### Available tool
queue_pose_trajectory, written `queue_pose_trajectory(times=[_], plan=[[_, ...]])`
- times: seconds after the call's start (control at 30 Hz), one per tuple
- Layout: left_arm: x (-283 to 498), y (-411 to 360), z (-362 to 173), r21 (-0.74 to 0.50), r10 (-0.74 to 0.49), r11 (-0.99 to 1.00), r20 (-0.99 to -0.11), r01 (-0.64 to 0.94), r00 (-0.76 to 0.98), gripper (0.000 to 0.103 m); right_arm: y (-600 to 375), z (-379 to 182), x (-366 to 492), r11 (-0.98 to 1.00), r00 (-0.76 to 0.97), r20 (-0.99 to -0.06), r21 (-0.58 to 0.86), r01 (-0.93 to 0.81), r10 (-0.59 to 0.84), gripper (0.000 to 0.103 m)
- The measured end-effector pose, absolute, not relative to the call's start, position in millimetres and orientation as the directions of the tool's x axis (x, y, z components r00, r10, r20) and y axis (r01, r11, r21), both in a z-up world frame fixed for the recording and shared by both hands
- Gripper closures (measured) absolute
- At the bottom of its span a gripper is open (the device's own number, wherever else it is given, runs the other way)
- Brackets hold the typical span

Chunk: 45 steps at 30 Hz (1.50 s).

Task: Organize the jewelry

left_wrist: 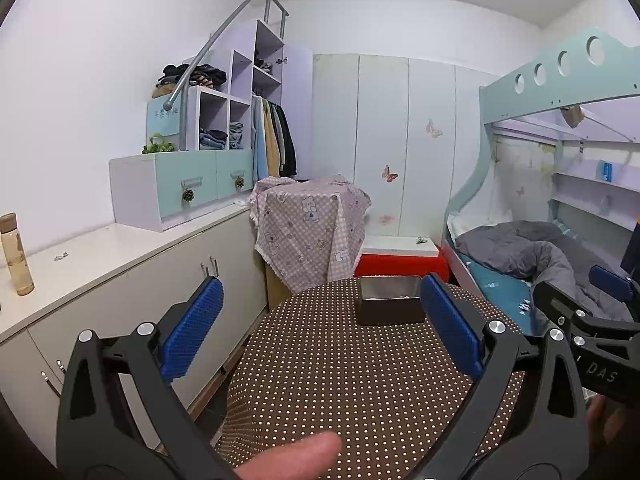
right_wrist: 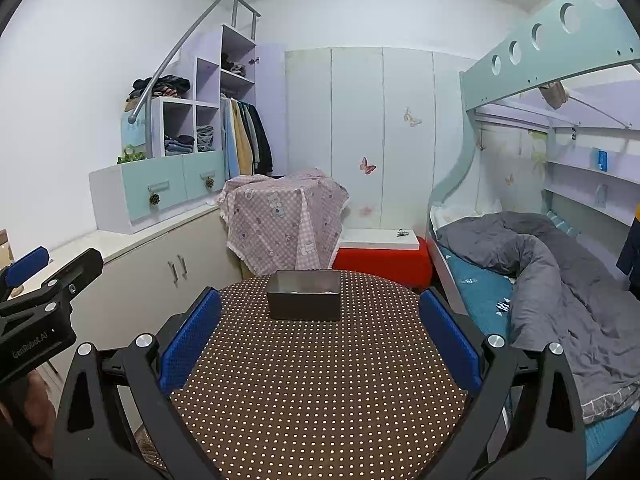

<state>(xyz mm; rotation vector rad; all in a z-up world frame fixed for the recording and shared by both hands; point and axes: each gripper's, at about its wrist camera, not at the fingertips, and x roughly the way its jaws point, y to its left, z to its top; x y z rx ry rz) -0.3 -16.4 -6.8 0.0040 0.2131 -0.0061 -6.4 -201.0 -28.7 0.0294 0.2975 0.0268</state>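
Open metal tin (right_wrist: 304, 295) sits at far side of my dotted table (right_wrist: 320, 380), pale small bits inside, too small to identify. My left gripper (left_wrist: 320, 328) and right gripper (right_wrist: 320, 336) both hover over the table, jaws wide apart, empty. Readable text: "GenRobot.AI" on left gripper body, "DAS" on the right.

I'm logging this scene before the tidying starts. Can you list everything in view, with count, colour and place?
Rectangular metal tin: one, dark grey, far side of the table; small pale items inside, unclear.
Round table with dotted cloth: one, brown with white dots, foreground.
Checked cloth over furniture: one, pink, behind the table.
Red box with white top: one, beside the bed.
Grey duvet: one, on the lower bunk.
Bottle: one, amber, on the left counter.
Left tool: open, empty.
Right tool: open, empty.
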Motion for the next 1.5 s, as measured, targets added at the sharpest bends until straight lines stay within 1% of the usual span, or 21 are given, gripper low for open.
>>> queue_pose_trajectory(times=[0.23,0.33,0.47,0.57,1.5], plan=[[-3.0,-10.5,-5.9,-0.03,-0.046,0.999,-0.185,0.042,0.982,0.006,-198.0,-27.6,-4.2,0.999,0.957,-0.289,0.039,-0.027,0.037,0.008],[-2.9,-10.8,-5.4,-0.031,-0.04,0.999,-0.187,0.035,0.981,0.006,-197.7,-27.6,-3.1,0.999,0.956,-0.292,0.038,-0.027,0.037,0.008],[-1.3,-12.0,-5.5,-0.033,-0.028,0.999,-0.216,0.022,0.976,0.006,-195.0,-27.0,-3.6,0.999,0.957,-0.289,0.036,-0.029,0.038,0.008],[-2.4,-13.1,-6.6,-0.024,-0.008,1.0,-0.209,0.003,0.978,0.006,-194.8,-26.4,-5.1,0.999,0.959,-0.282,0.035,-0.03,0.039,0.008],[-7.1,-21.5,-7.3,0.003,-0.015,1.0,-0.201,0.016,0.98,0.006,-190.3,-23.0,-8.2,0.999,0.961,-0.275,0.028,-0.034,0.041,0.008]])
